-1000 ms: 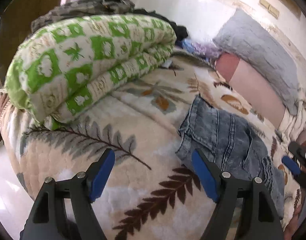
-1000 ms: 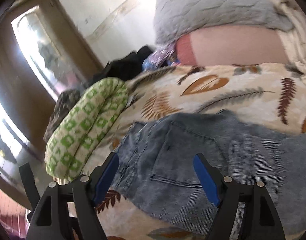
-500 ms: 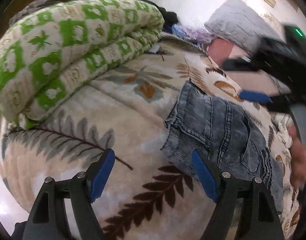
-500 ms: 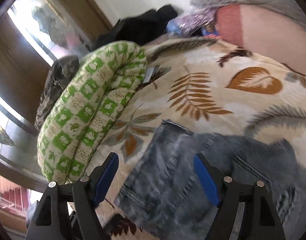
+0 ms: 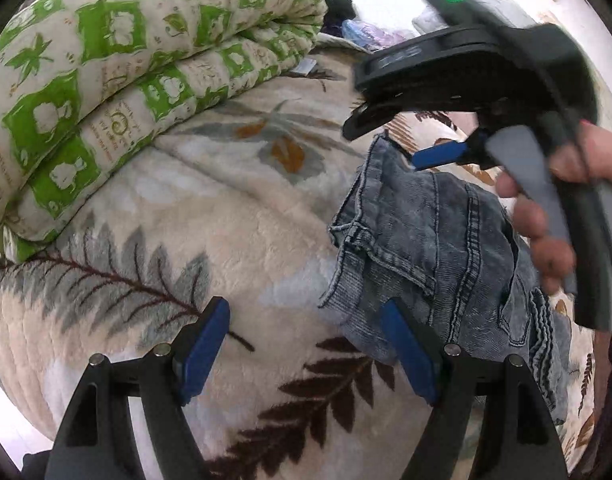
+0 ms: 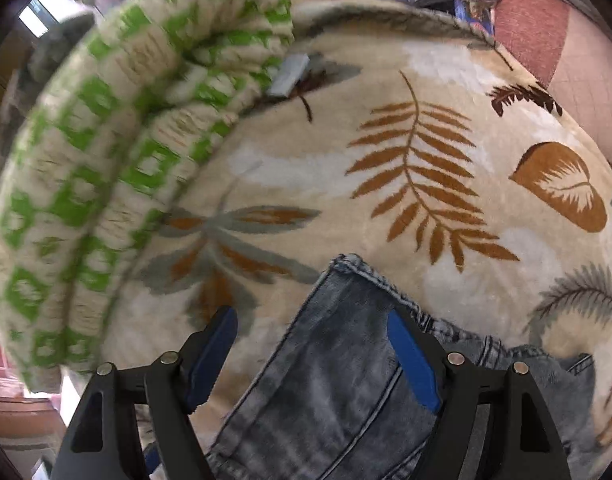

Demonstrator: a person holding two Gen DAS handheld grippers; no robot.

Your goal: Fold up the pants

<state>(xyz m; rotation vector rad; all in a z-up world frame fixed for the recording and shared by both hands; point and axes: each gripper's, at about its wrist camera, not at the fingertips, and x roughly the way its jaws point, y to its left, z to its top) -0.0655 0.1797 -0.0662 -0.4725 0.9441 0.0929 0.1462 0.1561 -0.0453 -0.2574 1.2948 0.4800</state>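
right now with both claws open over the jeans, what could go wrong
1. The jeans lie bunched and layered, so the right claw above the corner may pinch only one layer, giving a crooked fold.
2. The left claw mostly straddles the blanket; closing could grab plush instead of denim.

The pants (image 5: 433, 248) lie on the blanket (image 5: 226, 216), right of the folded quilt (image 5: 118, 76). The right gripper (image 6: 311, 354) hangs over their far corner, the left gripper (image 5: 306, 350) beside their near edge.

Folded green-patterned quilt (image 5: 118, 80) on leaf-print blanket (image 5: 210, 216), small grey tag (image 6: 290, 75) beside it
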